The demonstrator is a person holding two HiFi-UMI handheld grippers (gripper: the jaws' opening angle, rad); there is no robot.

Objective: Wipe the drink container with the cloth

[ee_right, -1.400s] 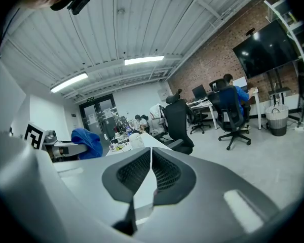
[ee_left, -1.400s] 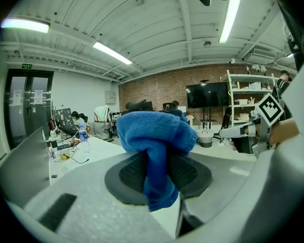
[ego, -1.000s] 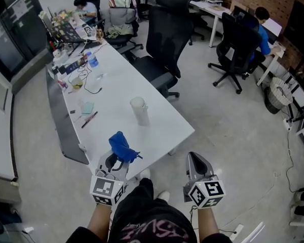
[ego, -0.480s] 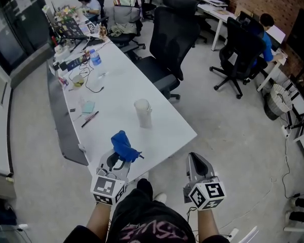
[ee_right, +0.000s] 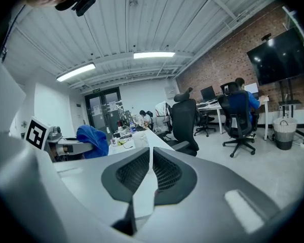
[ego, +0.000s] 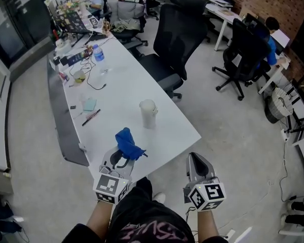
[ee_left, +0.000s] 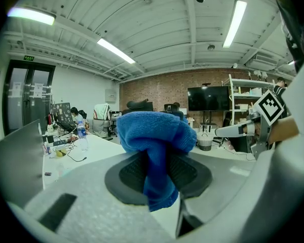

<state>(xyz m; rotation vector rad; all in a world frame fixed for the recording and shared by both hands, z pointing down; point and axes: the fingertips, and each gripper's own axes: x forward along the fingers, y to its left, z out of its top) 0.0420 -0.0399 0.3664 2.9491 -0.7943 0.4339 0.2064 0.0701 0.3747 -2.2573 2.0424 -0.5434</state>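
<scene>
A translucent drink container (ego: pixel 148 113) stands upright on the long white table (ego: pixel 121 92), near its right edge. My left gripper (ego: pixel 120 158) hovers over the table's near end, shut on a bunched blue cloth (ego: pixel 128 143) that sticks up from the jaws. In the left gripper view the cloth (ee_left: pixel 154 135) fills the middle and hangs down between the pads. The container lies ahead and a little right of the cloth, apart from it. My right gripper (ego: pixel 197 166) hangs over the floor, off the table's near right corner, with jaws together and nothing held (ee_right: pixel 150 166).
Black office chairs (ego: pixel 180 32) stand along the table's right side. A water bottle (ego: pixel 98 53), cables, a pale pad (ego: pixel 89 104) and a pen (ego: pixel 91 117) lie farther up the table. People sit at the far desks. A dark panel (ego: pixel 61 120) runs along the table's left edge.
Both grippers have come forward toward the table, and the container and table end now sit nearer. The blue cloth stays clamped in the left gripper.
</scene>
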